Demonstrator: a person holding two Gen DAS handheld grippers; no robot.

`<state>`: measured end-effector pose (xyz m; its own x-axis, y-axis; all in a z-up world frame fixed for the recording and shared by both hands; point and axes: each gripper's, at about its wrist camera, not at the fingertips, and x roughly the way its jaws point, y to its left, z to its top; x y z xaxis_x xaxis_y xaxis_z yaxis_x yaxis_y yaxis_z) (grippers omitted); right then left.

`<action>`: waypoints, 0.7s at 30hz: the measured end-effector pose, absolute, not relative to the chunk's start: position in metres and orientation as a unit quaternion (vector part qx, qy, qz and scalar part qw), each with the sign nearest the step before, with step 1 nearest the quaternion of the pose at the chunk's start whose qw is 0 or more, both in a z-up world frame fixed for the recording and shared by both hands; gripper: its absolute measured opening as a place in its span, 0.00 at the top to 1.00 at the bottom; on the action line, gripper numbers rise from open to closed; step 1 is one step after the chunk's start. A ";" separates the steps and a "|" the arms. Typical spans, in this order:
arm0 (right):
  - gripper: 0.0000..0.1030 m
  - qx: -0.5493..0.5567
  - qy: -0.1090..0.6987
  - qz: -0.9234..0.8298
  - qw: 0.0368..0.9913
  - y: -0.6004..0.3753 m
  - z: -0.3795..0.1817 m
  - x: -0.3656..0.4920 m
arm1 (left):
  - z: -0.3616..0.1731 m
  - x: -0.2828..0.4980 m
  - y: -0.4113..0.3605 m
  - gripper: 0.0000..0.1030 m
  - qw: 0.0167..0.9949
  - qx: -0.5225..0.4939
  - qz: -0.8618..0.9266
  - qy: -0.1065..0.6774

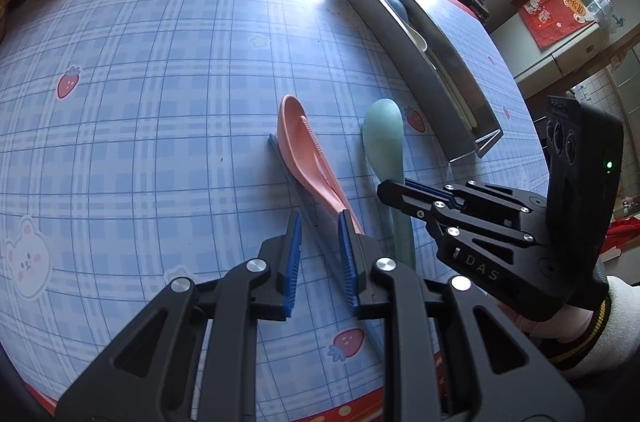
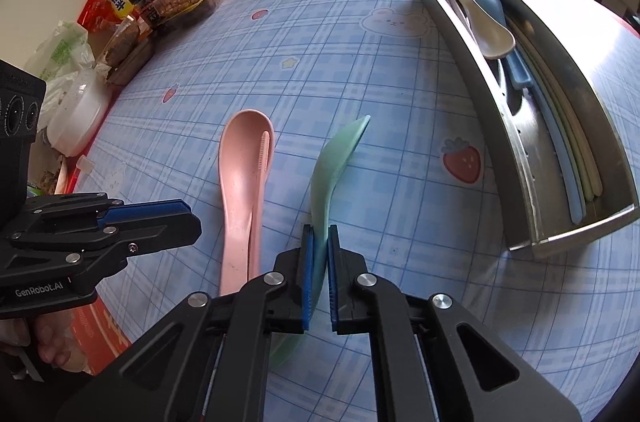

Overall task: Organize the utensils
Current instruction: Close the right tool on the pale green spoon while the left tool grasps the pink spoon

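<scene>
Meanwhile, right tool (image 2: 319, 238) pinching green spoon (image 2: 334, 158) handle, left tool (image 1: 318, 226) spread beside pink spoon (image 1: 306, 146).

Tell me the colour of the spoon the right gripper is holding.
Pale green spoon, clamped in the right gripper; clearest in the right wrist view.

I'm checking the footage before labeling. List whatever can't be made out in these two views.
- Green spoon handle end: right wrist view, hidden behind the right gripper.
- Pink spoon handle end: left wrist view, covered by the left gripper's finger.
- Metal tray contents: left wrist view, near wall blocks most.
- Snack packets: right wrist view, labels too small.
</scene>
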<state>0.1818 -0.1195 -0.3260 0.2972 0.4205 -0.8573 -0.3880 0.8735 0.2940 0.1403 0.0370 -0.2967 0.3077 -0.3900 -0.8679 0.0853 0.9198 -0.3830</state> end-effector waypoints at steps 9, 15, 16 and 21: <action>0.93 0.048 0.540 0.239 0.806 -0.139 -0.328 0.171 | -0.304 0.147 0.024 0.79 0.782 -0.149 -0.168 0.581; 0.93 0.048 0.540 0.240 0.806 -0.140 -0.327 0.170 | -0.313 0.154 0.021 0.84 0.771 -0.169 -0.170 0.590; 0.93 0.048 0.540 0.240 0.806 -0.139 -0.327 0.171 | -0.315 0.155 0.021 0.84 0.770 -0.172 -0.169 0.591; 0.93 0.049 0.539 0.240 0.806 -0.140 -0.327 0.169 | -0.322 0.159 0.020 0.85 0.763 -0.183 -0.169 0.596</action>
